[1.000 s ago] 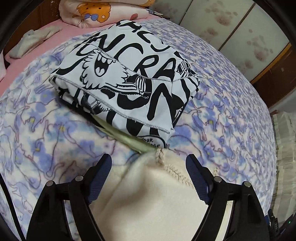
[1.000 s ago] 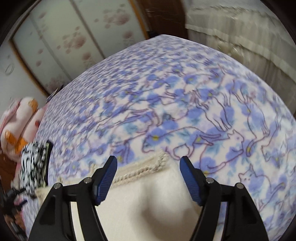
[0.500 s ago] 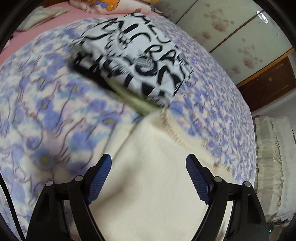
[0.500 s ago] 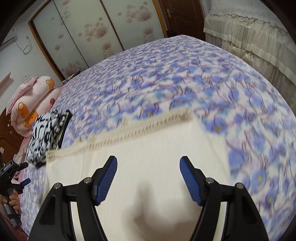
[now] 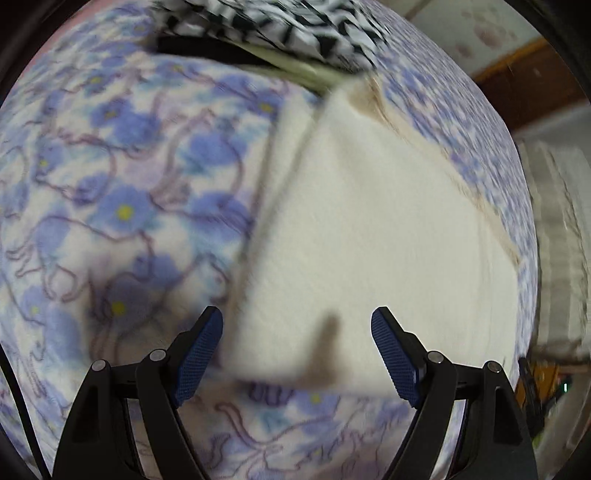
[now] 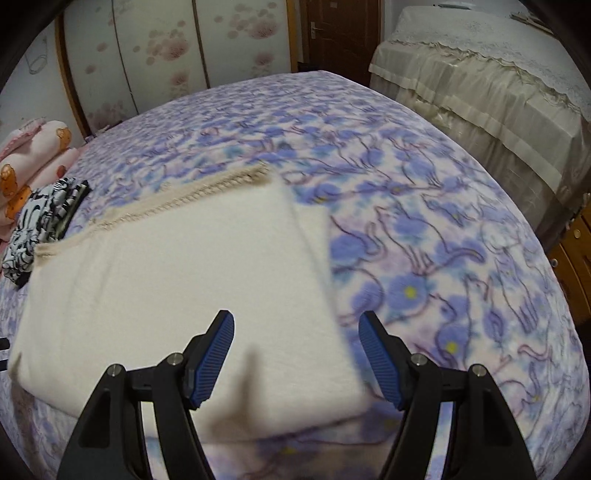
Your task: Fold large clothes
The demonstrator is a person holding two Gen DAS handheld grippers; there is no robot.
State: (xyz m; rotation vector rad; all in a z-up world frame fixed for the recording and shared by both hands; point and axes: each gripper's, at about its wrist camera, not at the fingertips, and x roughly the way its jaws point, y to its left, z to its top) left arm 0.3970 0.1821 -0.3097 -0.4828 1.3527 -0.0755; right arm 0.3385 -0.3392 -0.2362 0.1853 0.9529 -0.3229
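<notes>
A cream garment point(image 5: 369, 229) lies folded flat on the blue-flowered blanket point(image 5: 110, 206), its knitted trim point(image 6: 192, 195) along the far edge. My left gripper point(image 5: 297, 317) hangs open over the garment's near left corner, with cloth below the fingers but not pinched. In the right wrist view the same cream garment point(image 6: 166, 288) fills the lower left. My right gripper point(image 6: 297, 319) is open over its near right corner. Neither gripper holds anything.
A folded black-and-white printed garment point(image 6: 40, 221) lies just beyond the cream one's far left corner, also seen blurred in the left view point(image 5: 280, 26). Pink pillows point(image 6: 33, 147) sit at the far left. A second bed with a cream cover point(image 6: 480, 92) stands at the right, wardrobe doors point(image 6: 166, 44) behind.
Both grippers drew back across the cream garment from its trimmed far edge to its near edge, staying open. The printed garment slid toward the top of the left view.
</notes>
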